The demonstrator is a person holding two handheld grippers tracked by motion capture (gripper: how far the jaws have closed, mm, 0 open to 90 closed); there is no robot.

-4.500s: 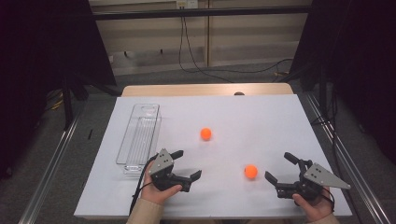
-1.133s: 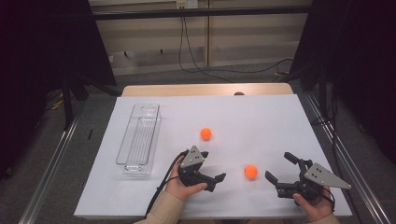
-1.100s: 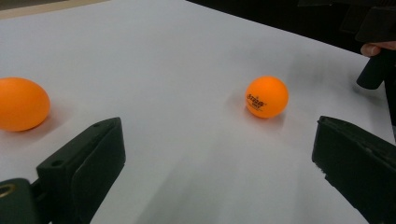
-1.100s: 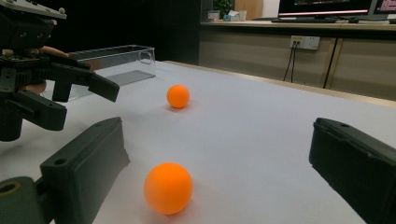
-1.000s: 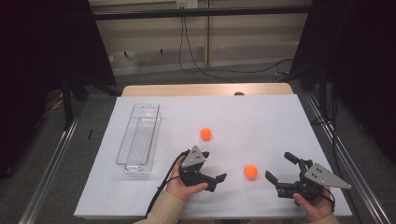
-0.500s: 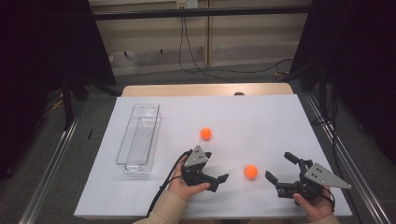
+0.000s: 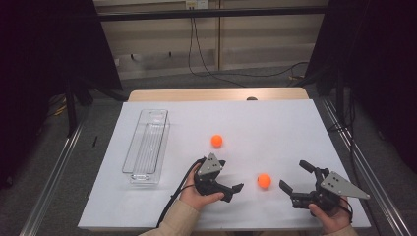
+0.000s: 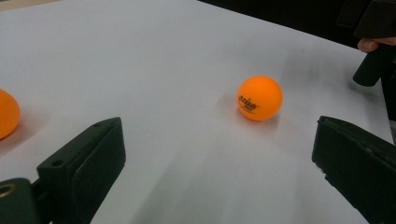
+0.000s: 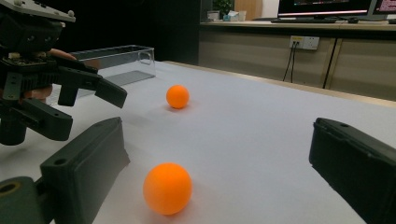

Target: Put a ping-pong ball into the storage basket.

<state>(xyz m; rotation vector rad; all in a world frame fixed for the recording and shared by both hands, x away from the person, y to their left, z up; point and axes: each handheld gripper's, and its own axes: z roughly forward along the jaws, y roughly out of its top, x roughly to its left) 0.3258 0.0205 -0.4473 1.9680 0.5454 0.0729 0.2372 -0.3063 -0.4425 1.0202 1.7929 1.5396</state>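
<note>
The near orange ball [image 7: 264,180] lies between both tools by the table's near edge. The left hand-held gripper [image 7: 229,182], jaws wide and empty, points straight at it and looks slightly closer. The right hand-held gripper [image 7: 294,178] also gapes wide, empty.

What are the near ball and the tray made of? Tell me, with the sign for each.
Near ball: likely thin matte plastic, like a table tennis ball; smooth orange skin with a small printed mark. Tray: clear hard plastic, probably acrylic; the white table shows through its walls, and its edges gleam.

Left gripper [image 7: 227,176] now nearer the near orange ball [image 7: 264,180], jaws seemingly as wide
</note>
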